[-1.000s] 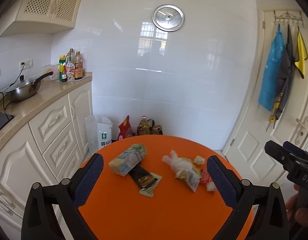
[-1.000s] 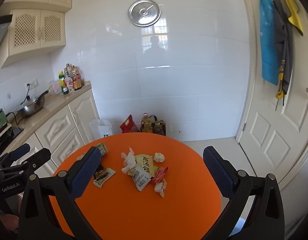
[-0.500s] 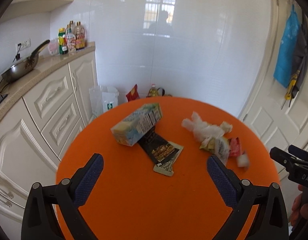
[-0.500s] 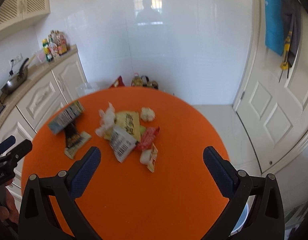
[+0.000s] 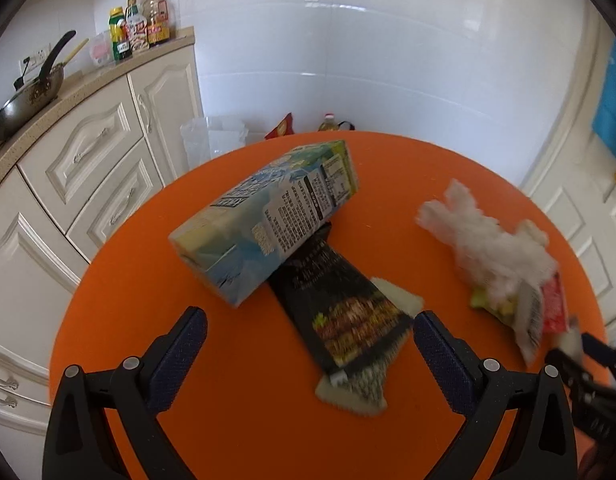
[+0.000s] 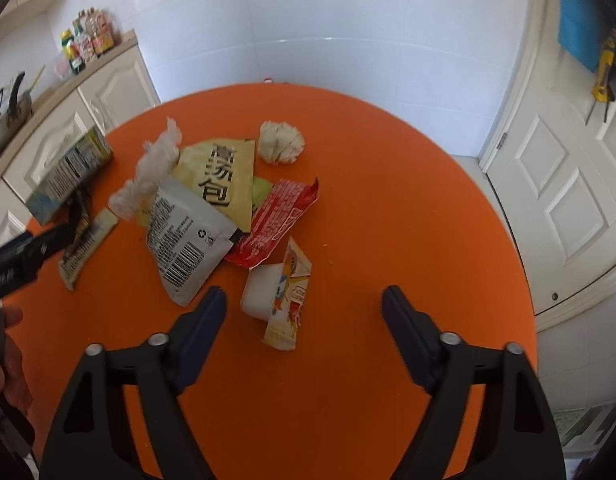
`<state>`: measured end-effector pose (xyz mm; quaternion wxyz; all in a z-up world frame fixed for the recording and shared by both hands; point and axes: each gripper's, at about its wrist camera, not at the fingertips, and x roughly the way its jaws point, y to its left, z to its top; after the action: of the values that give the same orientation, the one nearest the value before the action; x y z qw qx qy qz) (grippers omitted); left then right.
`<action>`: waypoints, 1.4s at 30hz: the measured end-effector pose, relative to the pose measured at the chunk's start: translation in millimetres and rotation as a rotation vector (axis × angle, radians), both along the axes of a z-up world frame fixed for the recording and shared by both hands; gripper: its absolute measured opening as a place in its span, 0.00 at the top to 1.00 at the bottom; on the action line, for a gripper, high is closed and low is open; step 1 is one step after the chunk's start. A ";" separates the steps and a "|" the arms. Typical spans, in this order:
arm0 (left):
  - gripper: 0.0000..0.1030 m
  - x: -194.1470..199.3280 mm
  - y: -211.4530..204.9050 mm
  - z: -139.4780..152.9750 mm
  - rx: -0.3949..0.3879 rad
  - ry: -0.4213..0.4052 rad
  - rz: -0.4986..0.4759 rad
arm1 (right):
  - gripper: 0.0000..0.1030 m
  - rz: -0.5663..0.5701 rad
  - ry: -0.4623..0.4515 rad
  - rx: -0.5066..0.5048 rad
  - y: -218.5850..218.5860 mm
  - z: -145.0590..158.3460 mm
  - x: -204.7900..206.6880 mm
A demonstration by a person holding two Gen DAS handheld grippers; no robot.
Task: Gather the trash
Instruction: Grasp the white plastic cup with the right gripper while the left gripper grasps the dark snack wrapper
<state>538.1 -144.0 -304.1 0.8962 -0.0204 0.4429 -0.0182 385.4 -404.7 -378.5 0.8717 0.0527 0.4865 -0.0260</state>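
A: What is nearest in each view?
B: The left gripper point(image 5: 310, 328) hangs over the round orange table point(image 5: 235, 408), its jaws wide apart and holding nothing. The near end of a dark snack wrapper point(image 5: 340, 312) lies between the tips, untouched. The right gripper point(image 6: 303, 300) has its jaws closing, still apart, with nothing pressed between them; a small white cup with a peeled printed lid point(image 6: 277, 296) sits between the tips, nearer the left one.

A: And the rest of the trash?
B: All on the table. Just past the cup lie a red wrapper point(image 6: 281, 220) and a grey sachet with a barcode point(image 6: 183, 240), both overlapping a yellow packet with black characters point(image 6: 223, 172). White crumpled tissue point(image 6: 151, 172) lies touching the packet's left edge, and a balled-up paper wad point(image 6: 281, 142) sits apart behind it. In the left view a drink carton point(image 5: 267, 220) lies on its side across the far end of the dark wrapper.

A: Beyond the table?
B: Cream cabinets point(image 5: 87, 168) with a wok point(image 5: 27, 100) and bottles point(image 5: 139, 28) on the counter, a white tiled wall, and a white door point(image 6: 568, 184) to the right.
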 end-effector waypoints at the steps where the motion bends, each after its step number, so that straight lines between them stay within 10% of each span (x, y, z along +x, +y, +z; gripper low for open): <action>1: 0.03 13.1 -1.1 -3.8 -0.002 0.009 0.012 | 0.39 0.007 -0.007 -0.011 1.5 0.1 -0.2; 5: 0.08 44.9 5.6 -15.8 -0.063 0.018 0.035 | 0.58 0.013 -0.016 -0.012 0.2 0.1 -1.9; 10: 0.57 77.3 -2.1 -14.0 -0.060 -0.017 0.024 | 0.71 0.019 -0.018 -0.003 -2.0 0.5 -6.2; 15: 0.74 107.9 3.3 -13.2 -0.108 -0.013 -0.012 | 0.73 0.036 -0.021 0.016 1.0 2.2 -13.6; 17: 0.99 117.5 4.0 -13.5 -0.116 -0.006 -0.033 | 0.74 0.040 -0.022 0.031 1.3 2.8 -17.1; 42: 0.99 191.1 -8.1 -1.0 -0.191 -0.050 -0.163 | 0.78 0.031 -0.073 0.113 -14.5 30.9 -75.6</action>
<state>729.2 -152.1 -305.1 0.8965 -0.0689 0.4168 -0.1336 309.9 -419.2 -347.6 0.8847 0.0953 0.4560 0.0168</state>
